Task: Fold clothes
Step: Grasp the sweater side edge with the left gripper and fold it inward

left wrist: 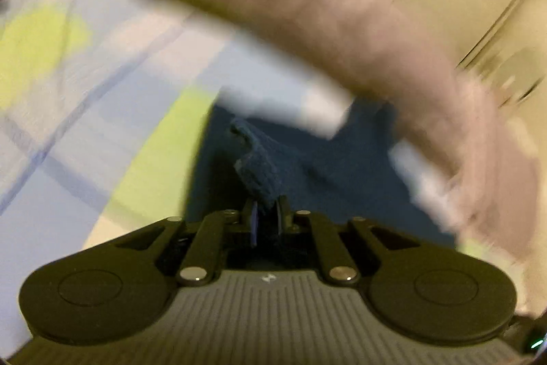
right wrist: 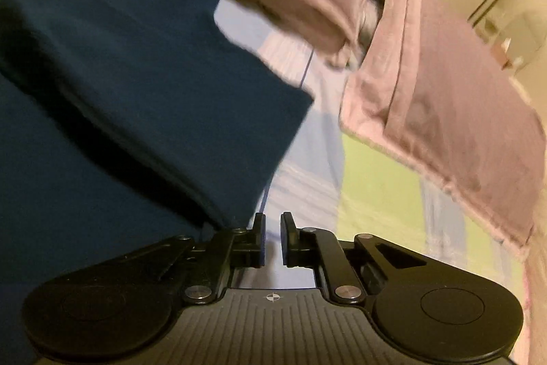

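We hold the left gripper (left wrist: pixel 266 214) clamped on a bunched edge of the blue garment (left wrist: pixel 307 166), its jaws pinched tight on a ribbed fold that stands up just ahead of them; we judge that this grip is there so the cloth can be lifted or carried over itself, since a pinch on an edge lets the rest hang or drag flat; the left view is blurred, so the finer lie of the cloth there is hard to read. Our right gripper (right wrist: pixel 272 238) holds nothing, its jaws parted by a narrow gap with only the sheet (right wrist: pixel 376 194) showing between them; it sits just beside the garment's edge, perhaps placed to take a second hold, though we cannot say. In the right view the blue garment lies on the bed to the left, one layer lying over another with a shadowed crease between them, which would fit a fold partly made or cloth merely rumpled. Pink pillows (right wrist: pixel 444 91) lie beyond it, apart from the garment. No brand, label or legible writing shows on the cloth or bedding; each gripper body bears only a small unreadable mark.
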